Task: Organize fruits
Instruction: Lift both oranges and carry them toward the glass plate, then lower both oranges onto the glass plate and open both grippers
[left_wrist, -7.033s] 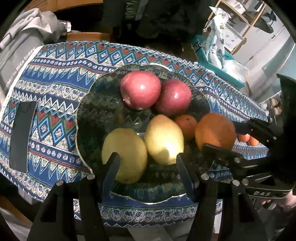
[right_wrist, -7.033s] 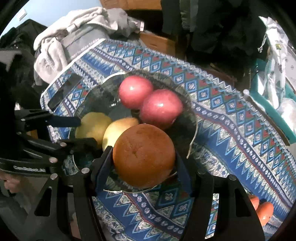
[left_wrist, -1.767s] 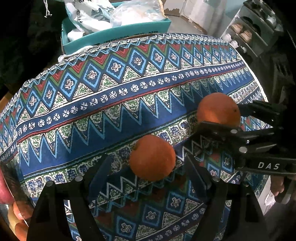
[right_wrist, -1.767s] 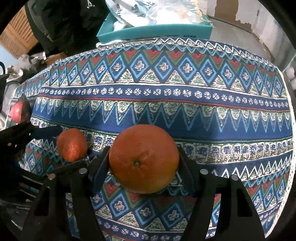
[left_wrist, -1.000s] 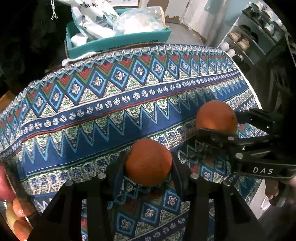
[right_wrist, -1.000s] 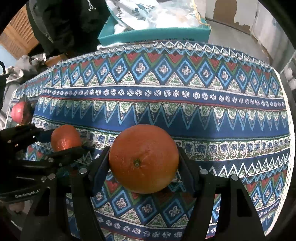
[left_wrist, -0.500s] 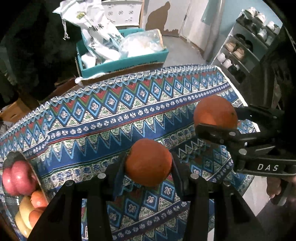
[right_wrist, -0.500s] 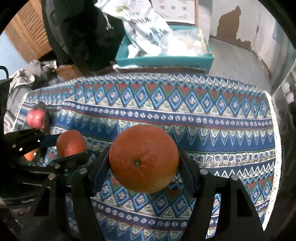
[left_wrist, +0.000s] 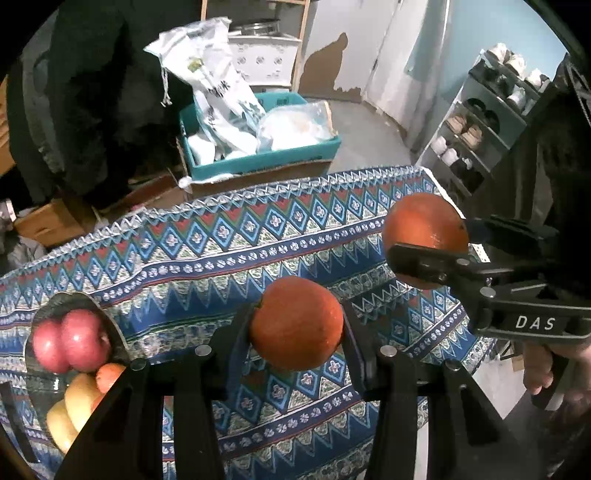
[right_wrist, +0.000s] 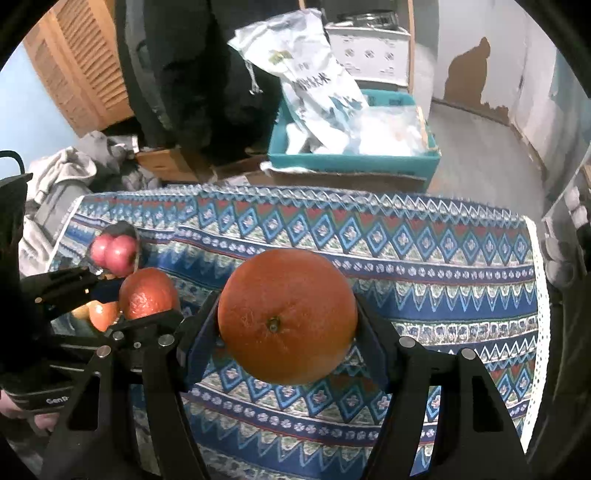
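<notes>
My left gripper (left_wrist: 295, 328) is shut on a small orange (left_wrist: 295, 326), held in the air above the patterned tablecloth (left_wrist: 207, 258). My right gripper (right_wrist: 286, 317) is shut on a large orange (right_wrist: 286, 315), also lifted off the cloth. In the left wrist view the right gripper (left_wrist: 424, 243) shows at the right with the large orange (left_wrist: 424, 225); in the right wrist view the left gripper (right_wrist: 147, 299) shows at the left with the small orange (right_wrist: 147, 293). A glass fruit plate (left_wrist: 114, 332) at the far left holds two red apples (left_wrist: 70, 345), yellow pears (left_wrist: 77, 398) and a small orange fruit (left_wrist: 109, 374).
Beyond the table's far edge stands a teal box (left_wrist: 258, 155) with white bags. A shoe rack (left_wrist: 476, 140) stands at the right, clothes (right_wrist: 66, 173) and cardboard boxes at the left. The table's right edge (right_wrist: 535, 295) drops to the floor.
Both grippers have risen with their oranges, so more of the room and the fruit plate at the left has come into view. The table looks farther below.
</notes>
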